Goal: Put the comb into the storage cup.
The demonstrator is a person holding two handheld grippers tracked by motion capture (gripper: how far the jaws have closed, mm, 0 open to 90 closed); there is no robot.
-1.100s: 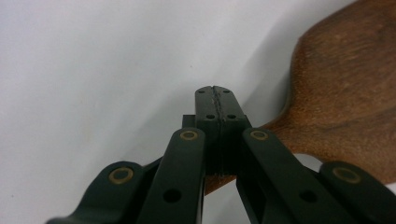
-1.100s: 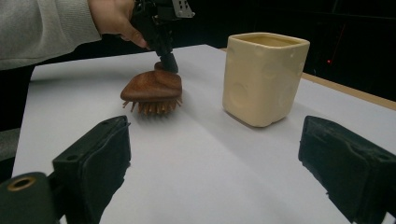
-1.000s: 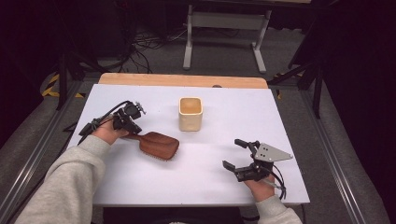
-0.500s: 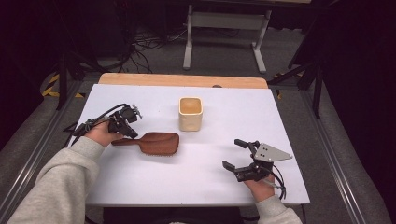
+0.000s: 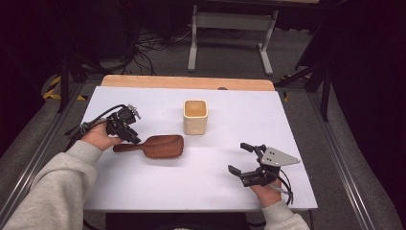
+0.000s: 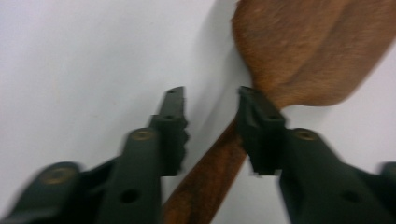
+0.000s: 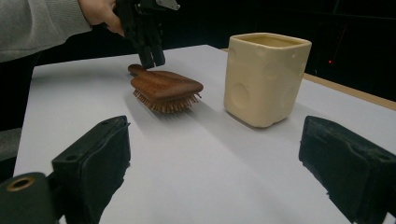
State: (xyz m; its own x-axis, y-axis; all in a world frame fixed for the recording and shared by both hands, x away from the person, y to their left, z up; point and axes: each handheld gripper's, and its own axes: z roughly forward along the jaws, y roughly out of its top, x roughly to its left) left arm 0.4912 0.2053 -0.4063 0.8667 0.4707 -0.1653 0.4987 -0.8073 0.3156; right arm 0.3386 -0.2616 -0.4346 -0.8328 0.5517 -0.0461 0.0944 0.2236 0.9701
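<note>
The brush (image 5: 155, 145) lies bristles down on the white table (image 5: 220, 191), left of centre, its handle pointing left and its head just near-left of the cup (image 5: 195, 116), close to it but apart. The left gripper (image 5: 129, 135) stands over the handle; in the left gripper view its jaws are spread to either side of the handle (image 6: 212, 172), with a gap showing on the left side and the right jaw close to or touching the wood, so the brush looks set down and free rather than pinched. The right gripper (image 5: 243, 161) rests near the table's near-right corner with its jaws wide apart and nothing between them. Judging by this, the brush is placed beside the cup, and what is left may be only to draw the left gripper away, or to close on the handle again. Open table lies all around the brush, widest between it and the right gripper, while the left edge is not far from the left hand (image 5: 98, 136).
</note>
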